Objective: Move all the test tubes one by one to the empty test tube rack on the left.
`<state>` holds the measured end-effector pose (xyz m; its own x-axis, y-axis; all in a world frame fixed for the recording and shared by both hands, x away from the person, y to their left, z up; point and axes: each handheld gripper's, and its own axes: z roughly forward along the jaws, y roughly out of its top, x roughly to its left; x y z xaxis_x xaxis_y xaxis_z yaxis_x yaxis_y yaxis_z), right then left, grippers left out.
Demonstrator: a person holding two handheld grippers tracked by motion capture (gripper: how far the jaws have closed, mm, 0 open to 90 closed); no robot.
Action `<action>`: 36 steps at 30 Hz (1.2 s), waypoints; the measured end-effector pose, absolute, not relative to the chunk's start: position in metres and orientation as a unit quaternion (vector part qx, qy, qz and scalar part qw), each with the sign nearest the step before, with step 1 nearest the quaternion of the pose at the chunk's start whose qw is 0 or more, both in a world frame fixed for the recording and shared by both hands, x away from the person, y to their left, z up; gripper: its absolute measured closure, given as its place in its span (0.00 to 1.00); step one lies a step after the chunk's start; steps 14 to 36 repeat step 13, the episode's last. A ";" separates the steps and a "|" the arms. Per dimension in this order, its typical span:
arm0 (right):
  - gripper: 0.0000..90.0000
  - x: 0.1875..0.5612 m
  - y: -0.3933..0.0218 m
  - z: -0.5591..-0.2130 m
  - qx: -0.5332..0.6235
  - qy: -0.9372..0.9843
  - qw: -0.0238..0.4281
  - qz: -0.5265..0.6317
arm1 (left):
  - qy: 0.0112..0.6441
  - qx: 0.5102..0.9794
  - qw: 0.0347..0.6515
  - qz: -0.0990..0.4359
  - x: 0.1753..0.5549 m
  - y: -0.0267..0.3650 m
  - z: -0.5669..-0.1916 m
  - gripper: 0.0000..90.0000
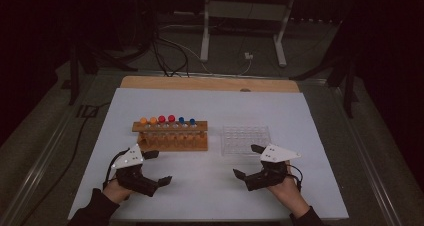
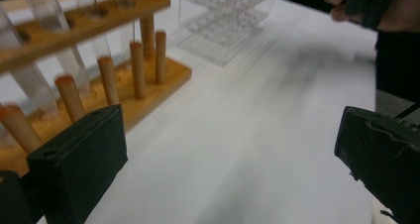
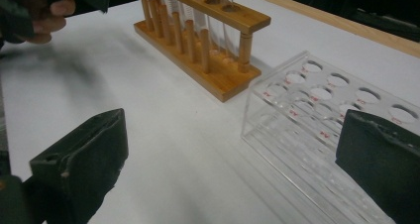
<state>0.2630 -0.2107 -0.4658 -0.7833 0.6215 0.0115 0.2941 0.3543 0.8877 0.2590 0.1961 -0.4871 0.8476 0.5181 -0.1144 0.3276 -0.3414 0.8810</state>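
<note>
Left claw (image 1: 156, 167) is hovering released, jaws wide apart, over the white table (image 1: 210, 191) near its front edge. Right claw (image 1: 248, 160) is doing likewise, empty, just in front of the clear plastic rack (image 1: 246, 138). Beyond the left claw, the wooden rack (image 1: 171, 136) is standing upright, carrying capped tubes (image 1: 166, 120): orange, red, blue.

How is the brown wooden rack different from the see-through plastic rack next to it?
The brown wooden test-tube rack is solid-coloured wood; the clear plastic rack is transparent. The wooden rack holds six capped tubes, with orange, red and blue caps, while the plastic rack's holes look empty. The wooden rack has upright pegs along its base; the plastic rack has rows of round holes. Both sit on the white table cover.
</note>
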 end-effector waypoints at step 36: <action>0.00 0.265 -0.209 -0.469 0.284 0.813 0.165 0.482 | 0.261 0.811 0.514 0.099 0.262 0.195 -0.492 0.01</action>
